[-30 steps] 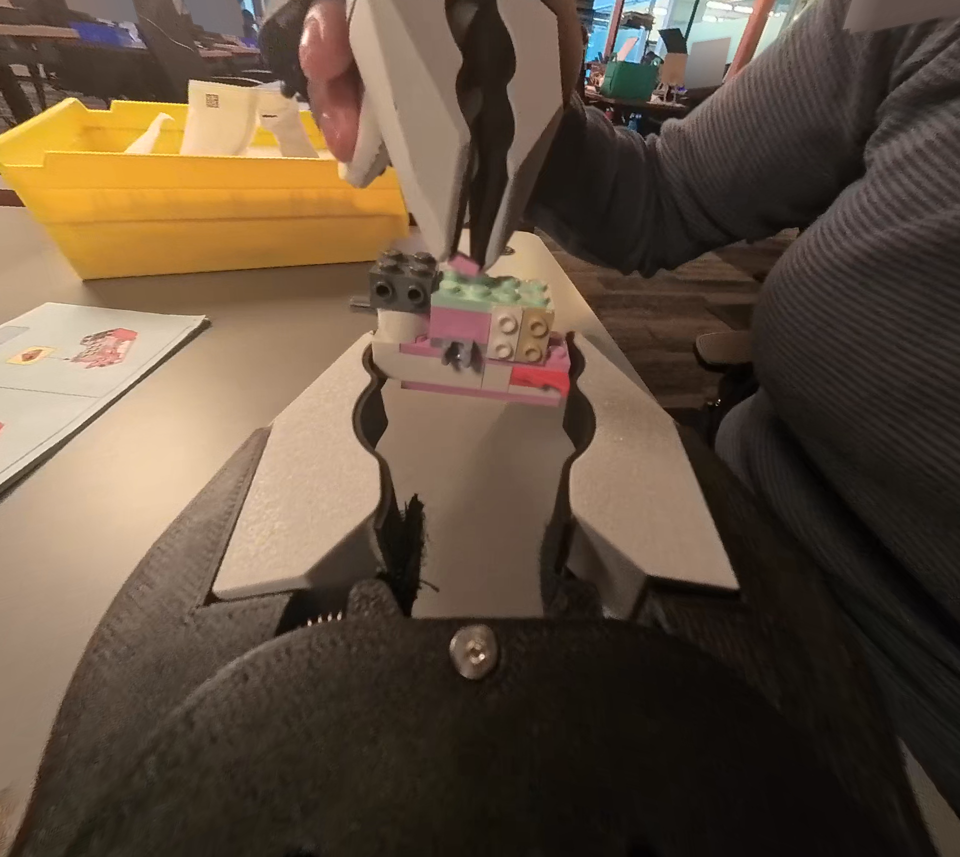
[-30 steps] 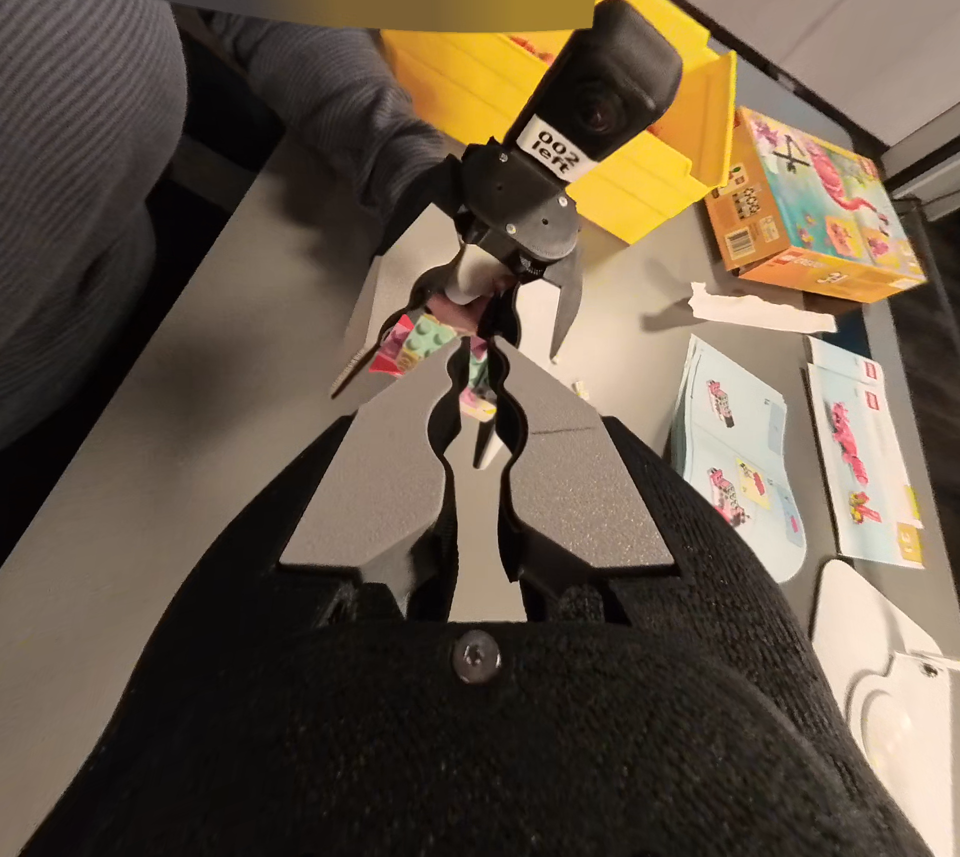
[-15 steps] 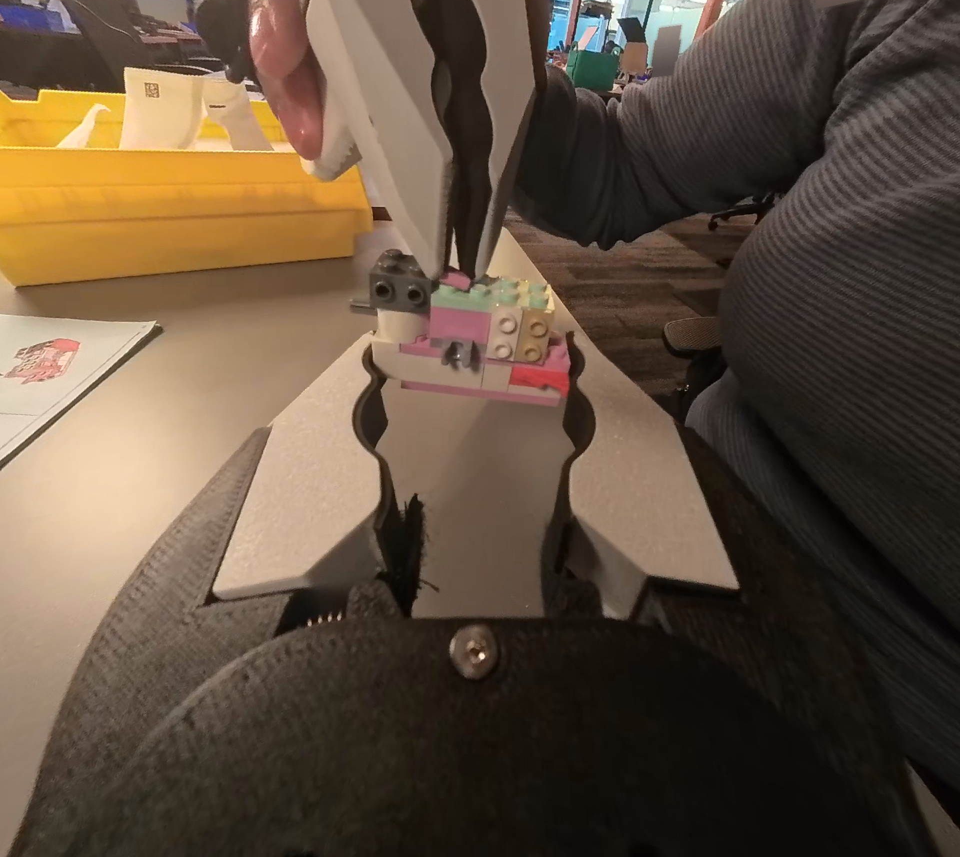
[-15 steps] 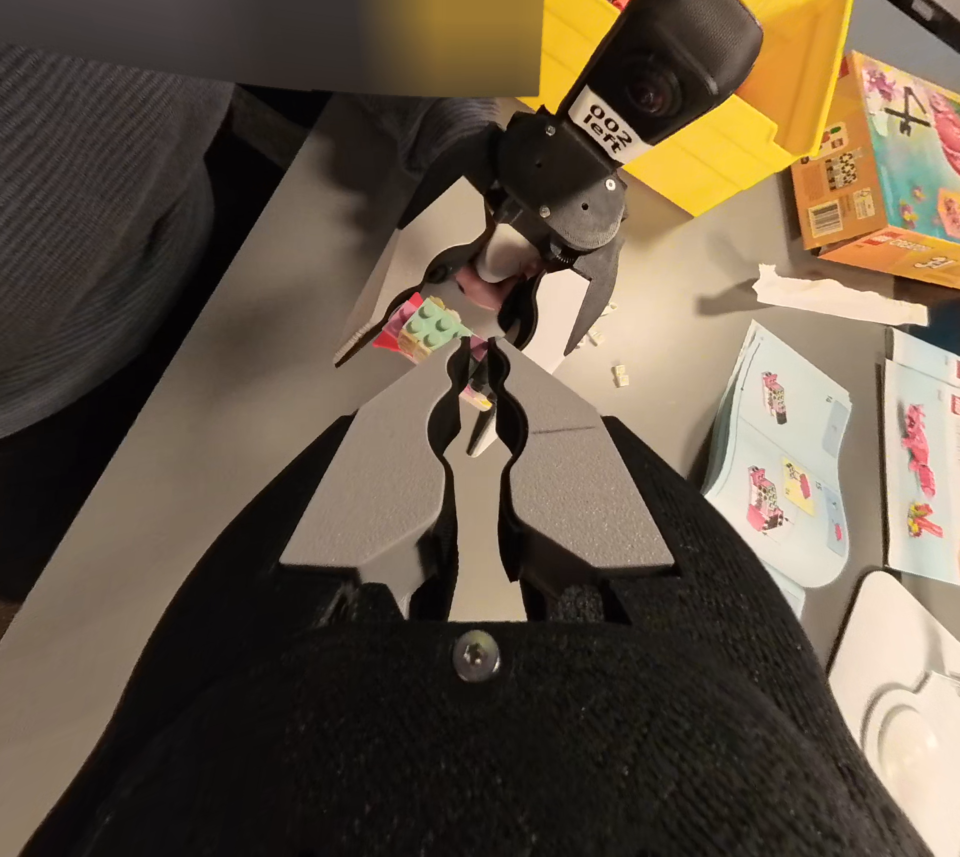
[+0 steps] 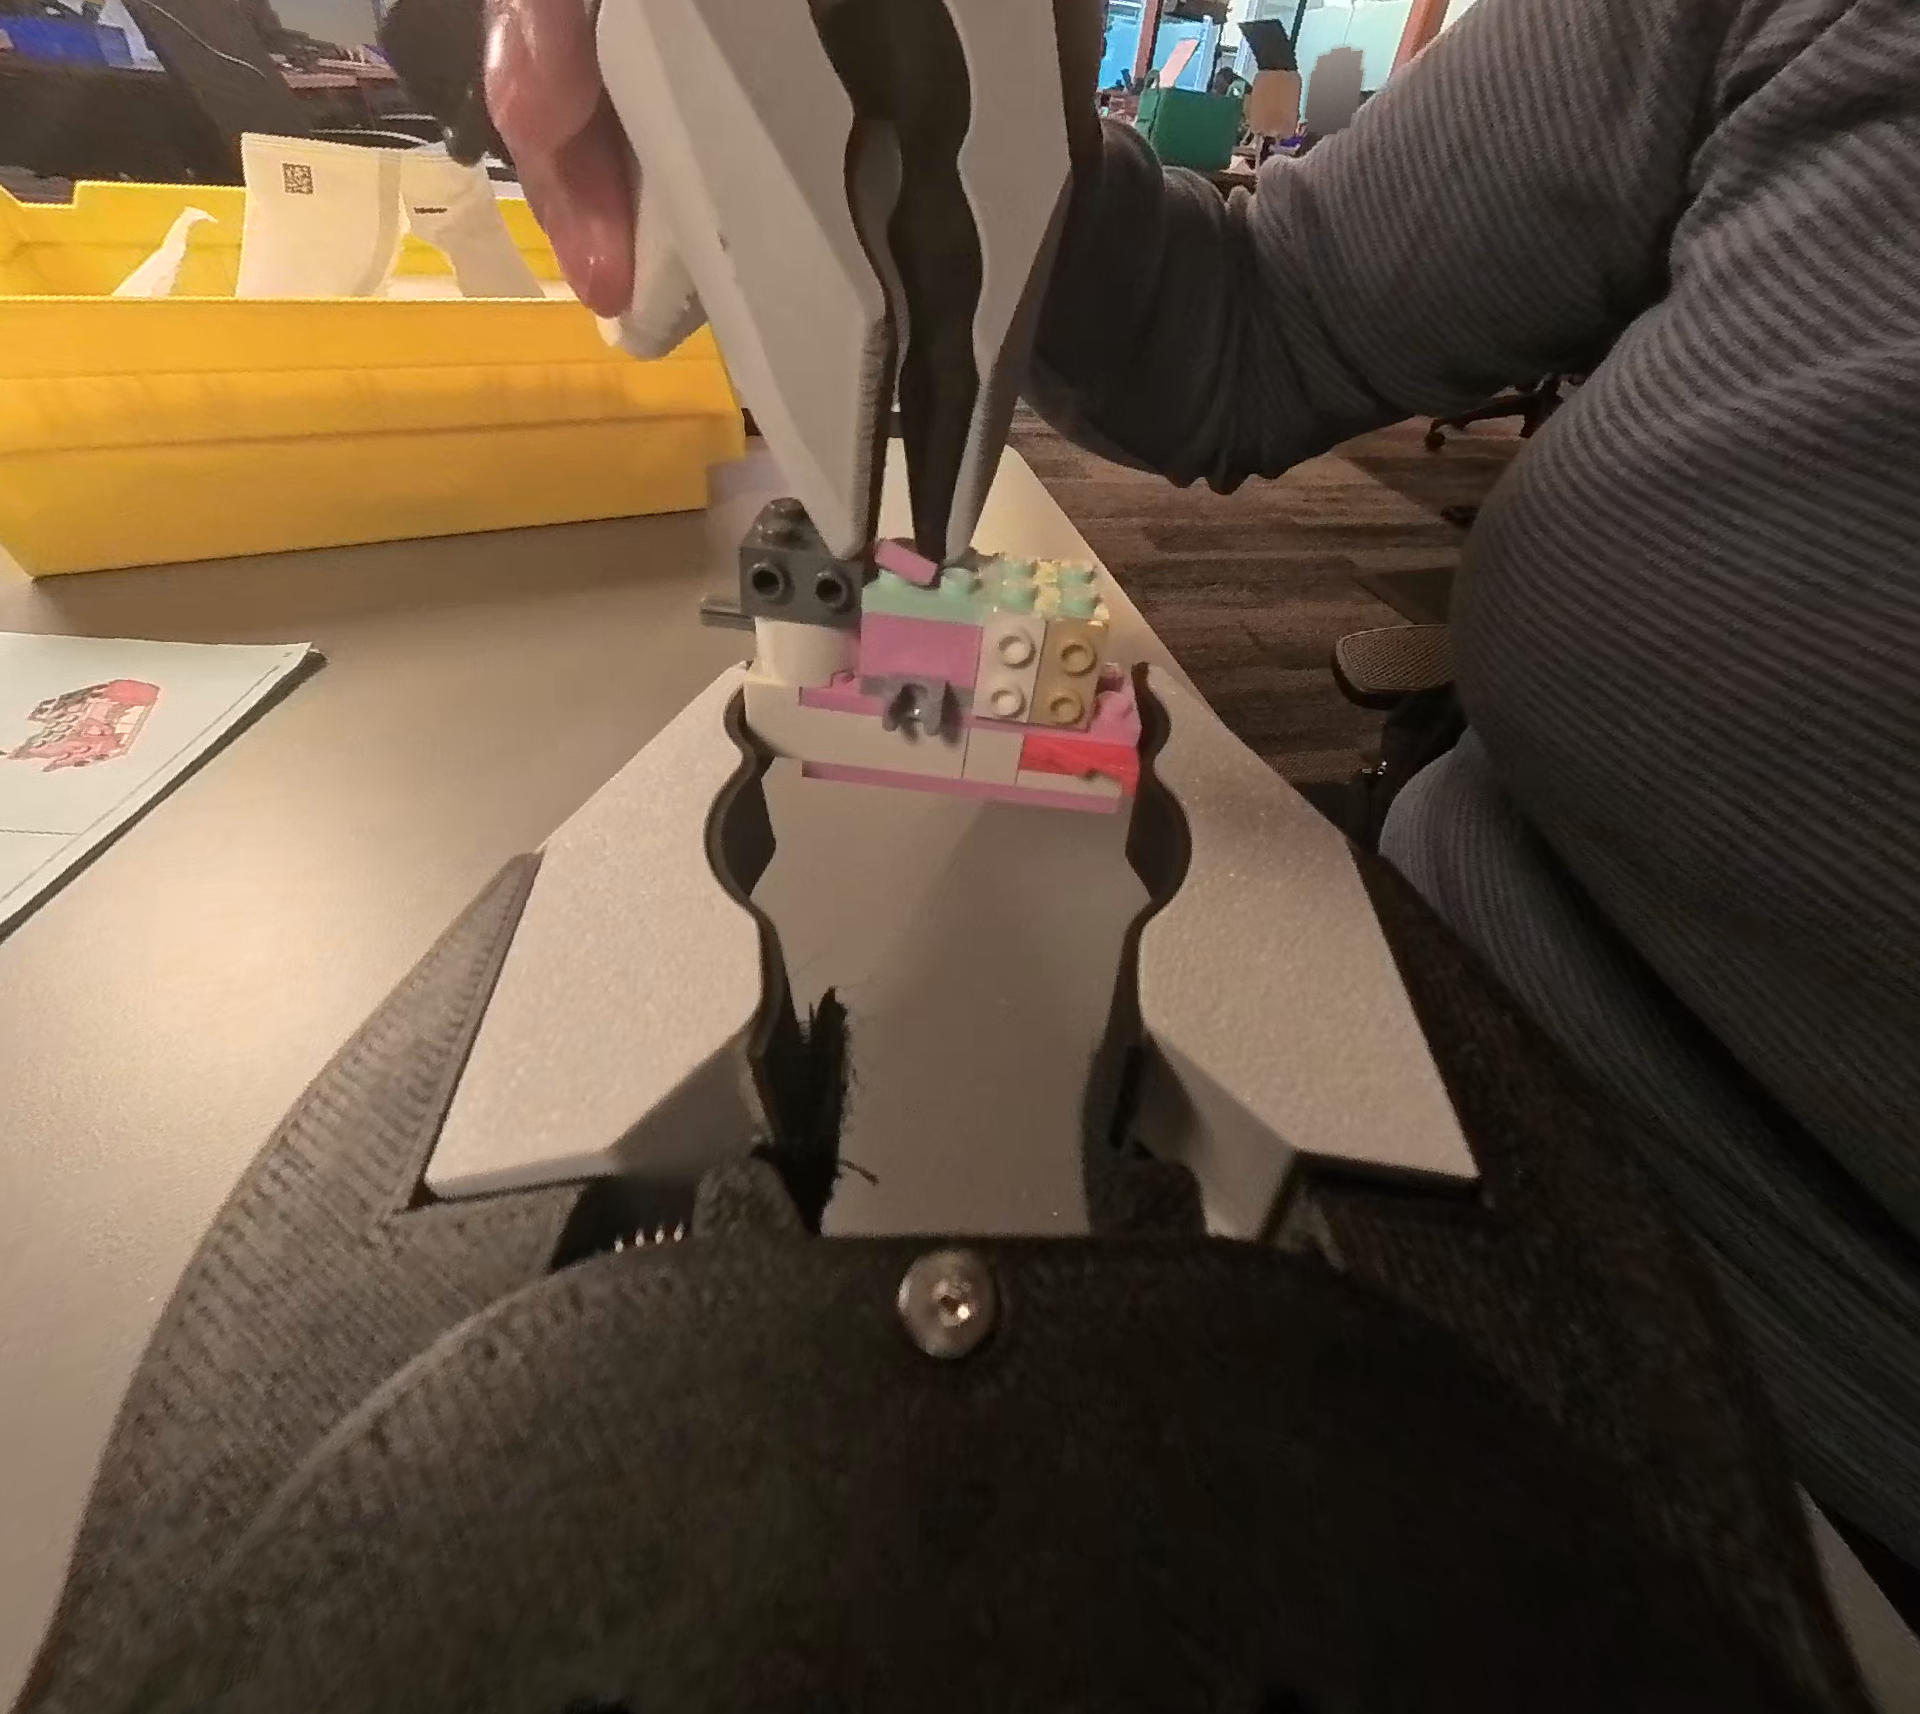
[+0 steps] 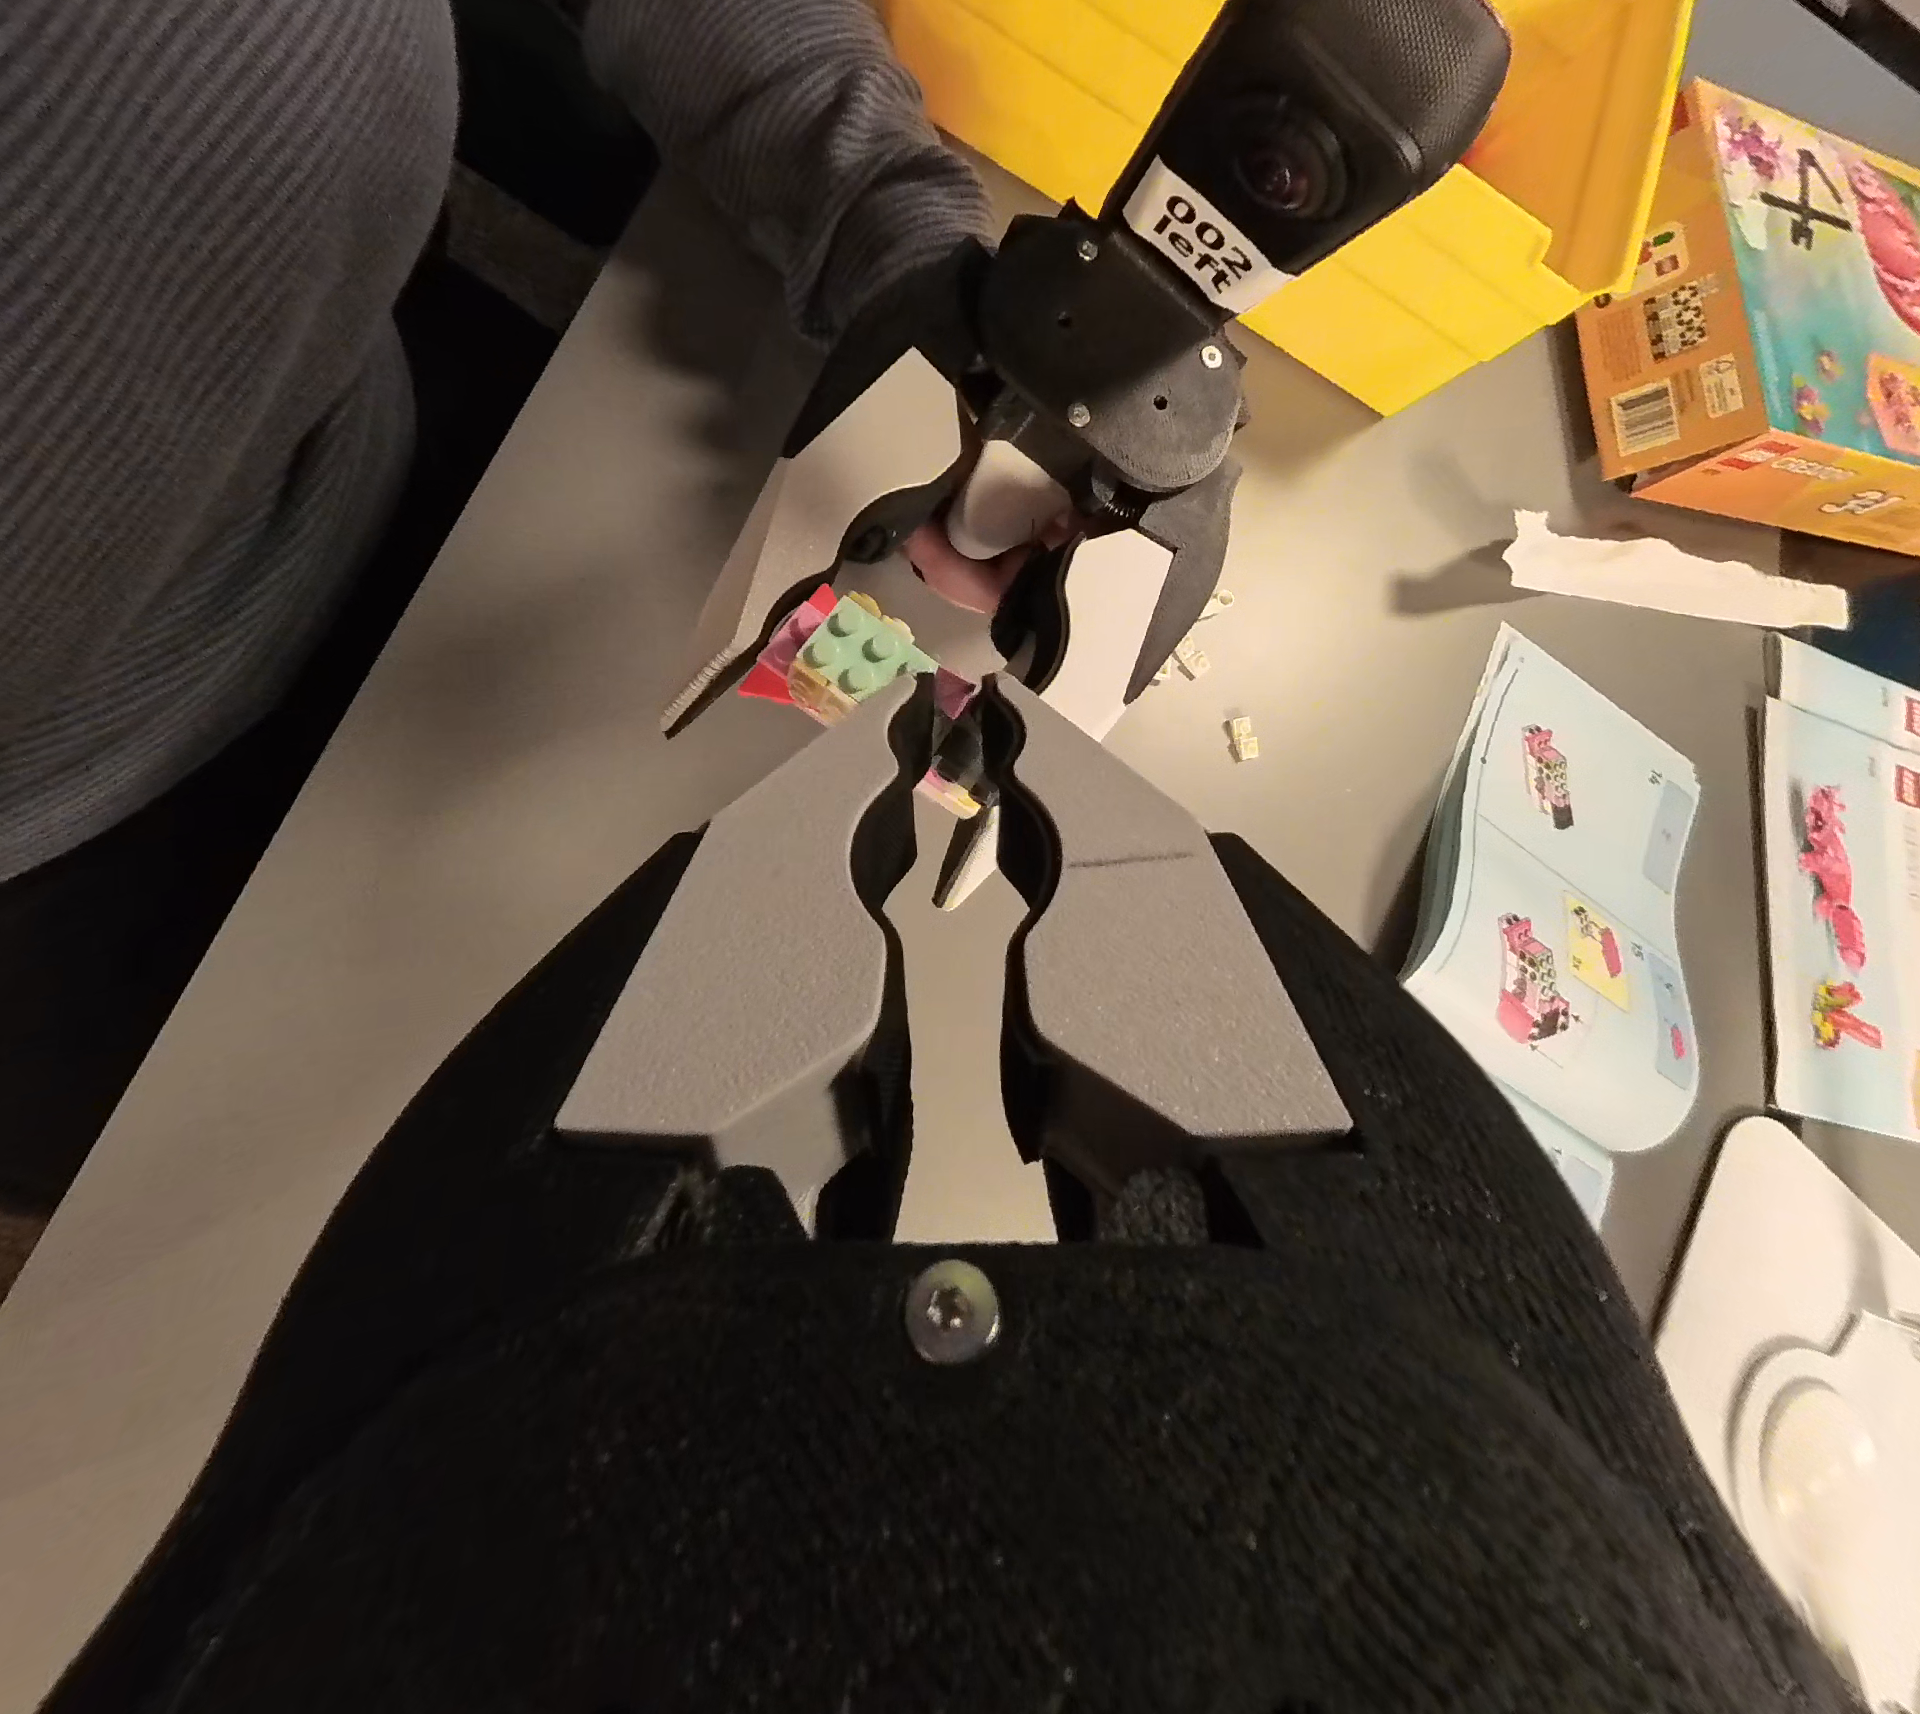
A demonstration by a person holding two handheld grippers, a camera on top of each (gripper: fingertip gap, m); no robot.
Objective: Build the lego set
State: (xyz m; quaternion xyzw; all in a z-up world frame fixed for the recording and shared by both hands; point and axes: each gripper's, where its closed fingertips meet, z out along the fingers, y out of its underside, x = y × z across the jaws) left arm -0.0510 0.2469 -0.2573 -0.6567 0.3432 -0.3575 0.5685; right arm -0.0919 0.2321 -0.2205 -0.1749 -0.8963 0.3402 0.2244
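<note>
My left gripper [image 5: 945, 714] is shut on a small brick model [image 5: 935, 656] of pink, white, mint, tan and red bricks with a dark grey brick at its left end. It holds the model by its ends, above the grey table [image 5: 416, 729]. My right gripper [image 5: 899, 547] comes down from above with its jaws nearly closed on a small pink piece [image 5: 904, 568]. The piece sits tilted on the model's mint top. In the right wrist view the pink piece [image 6: 954, 696] shows between the tips of the right gripper [image 6: 954, 685], beside the model [image 6: 857, 651].
A yellow bin [image 6: 1039, 23] stands at the back of the table, with an orange toy box [image 6: 1766, 314] beside it. Open instruction booklets [image 6: 1558, 885], a torn paper strip [image 6: 1662, 573] and loose small bricks [image 6: 1242, 734] lie to the right. The person's torso [image 5: 1662, 625] is close by. Tip to tip, the grippers are about 5 centimetres apart.
The right gripper has lowered the pink piece onto the model's mint top, and the piece now sits tilted between slightly wider tips. The left gripper keeps the same hold on the model.
</note>
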